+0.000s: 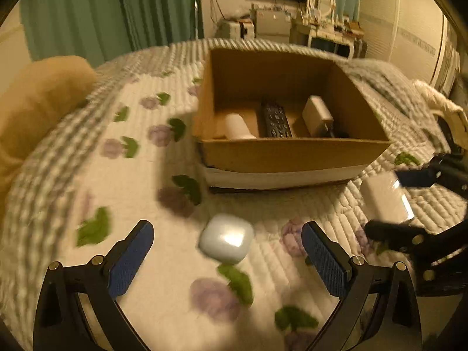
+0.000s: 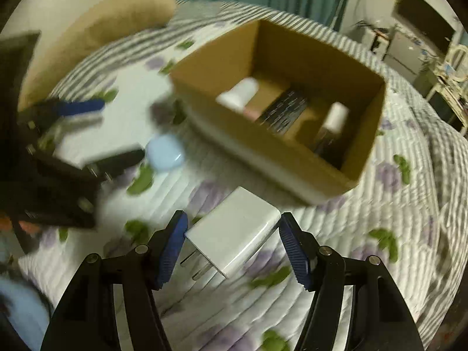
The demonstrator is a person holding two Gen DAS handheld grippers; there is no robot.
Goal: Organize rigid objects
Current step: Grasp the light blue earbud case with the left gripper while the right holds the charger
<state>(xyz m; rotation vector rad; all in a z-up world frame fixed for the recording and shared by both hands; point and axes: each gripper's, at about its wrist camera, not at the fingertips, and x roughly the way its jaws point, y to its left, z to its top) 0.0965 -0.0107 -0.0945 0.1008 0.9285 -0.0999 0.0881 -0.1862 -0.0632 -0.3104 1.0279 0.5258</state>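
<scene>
Landmark: I take the open brown cardboard box (image 1: 292, 152) on the white quilted bedspread with purple flowers and green leaves (image 1: 140, 181) as my reference.
Inside the box: a white cylindrical bottle (image 1: 238, 125) lies at its left side, a black remote control with buttons (image 1: 275, 120) in the middle, and a white block-shaped adapter (image 1: 317, 115) toward its right.
Around the box: a tan pillow (image 1: 41, 102) sits well to its left; green curtains (image 1: 117, 8) hang behind it, and a cluttered desk with a dark screen above stands further back.
In the way: nothing lies between the box's near wall and my grippers except bare quilt.
Earbud case: a small white rounded glossy case (image 1: 226, 238) rests on the quilt in front of the box, near its left corner.
Left gripper (image 1: 226, 260): tilted steeply down toward the quilt, its blue-padded fingers (image 1: 128, 263) spread wide on either side of the earbud case and clear of it, so it holds nothing.
Charger: a white square wall charger with metal prongs (image 2: 234, 237) sits in front of the box's right half.
Right gripper (image 2: 231, 247): angled down, both blue pads clamped against the charger's sides, prongs pointing back toward my camera.
</scene>
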